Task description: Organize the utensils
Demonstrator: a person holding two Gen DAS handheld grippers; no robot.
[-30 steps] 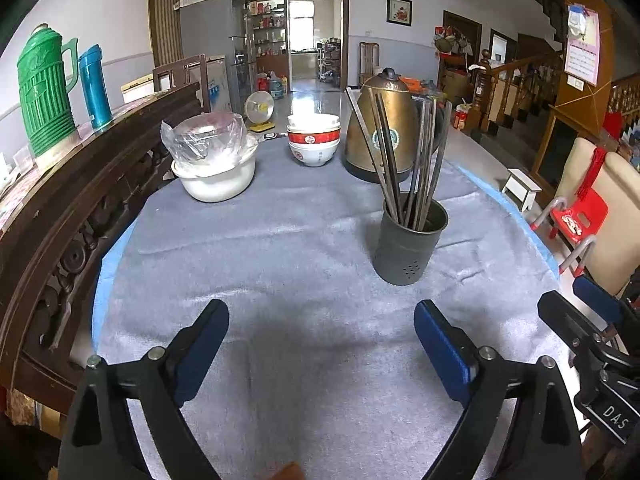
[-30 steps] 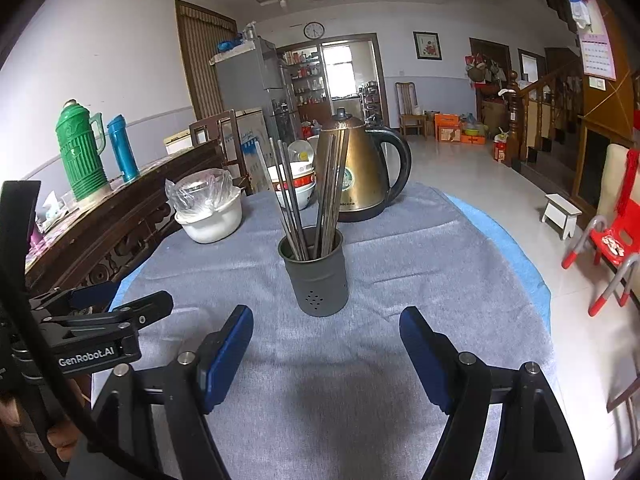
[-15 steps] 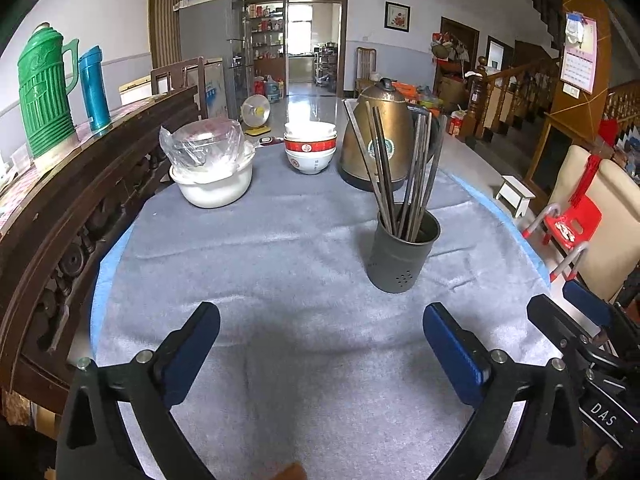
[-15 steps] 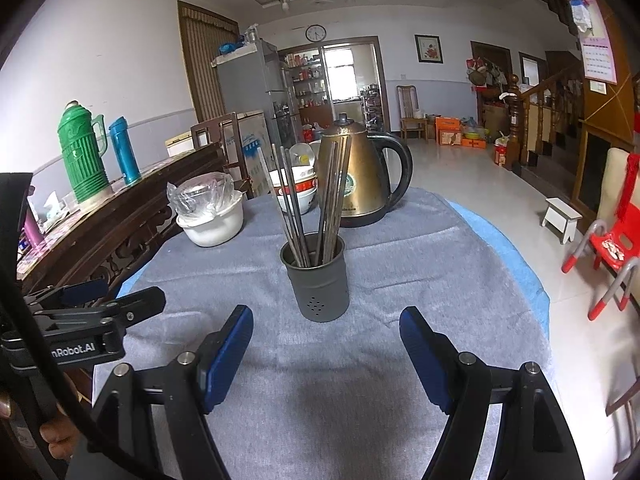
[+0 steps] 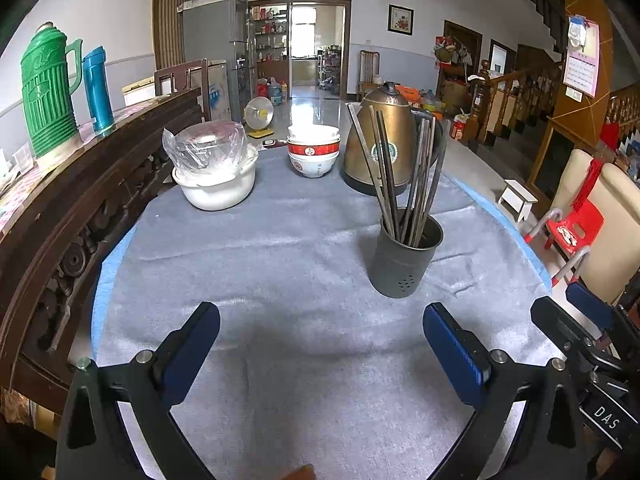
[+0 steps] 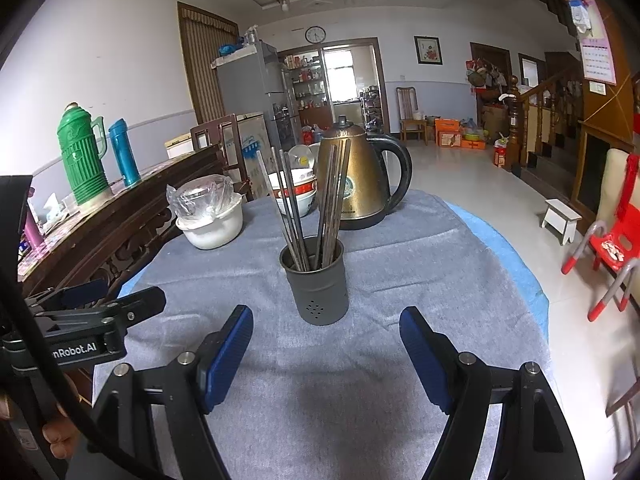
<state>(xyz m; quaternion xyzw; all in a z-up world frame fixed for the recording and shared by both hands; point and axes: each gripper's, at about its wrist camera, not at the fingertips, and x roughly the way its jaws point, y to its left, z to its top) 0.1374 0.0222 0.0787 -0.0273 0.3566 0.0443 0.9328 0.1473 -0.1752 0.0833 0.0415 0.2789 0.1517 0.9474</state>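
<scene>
Since all the chopsticks (image 5: pixel 404 176) stand together in the grey holder (image 5: pixel 404 260), right of the middle of the left wrist view, the sorting looks finished or nearly finished; I see no loose utensil on the grey cloth of the worktop (image 5: pixel 280 248). They lean to both sides of the holder, in two loose bunches. Behind it, in the upper middle of the frame, stand the brass kettle (image 5: pixel 380 148), the stacked bowls (image 5: pixel 314 150) and the white basin with a plastic bag (image 5: pixel 214 172), all well apart from the holder. The left tool (image 5: pixel 320 344) fills the bottom of the frame; its blue pads have just been opening and now stand wide apart, with only cloth between them. It points down at a slant to the worktop, short of the holder. At the right edge a part of the other tool shows.

While the right wrist view looks from another side, it tells the same. The holder (image 6: pixel 316 284) is in the middle of the frame, just beyond the right tool (image 6: pixel 326 356), which is also spread and holds nothing. Here the chopsticks (image 6: pixel 312 204) overlap the kettle (image 6: pixel 360 176) behind them. The right tool aims straight at the holder and tilts downward. At the lower left, fingers (image 6: pixel 56 432) grip the handle of the left tool (image 6: pixel 92 320).
</scene>
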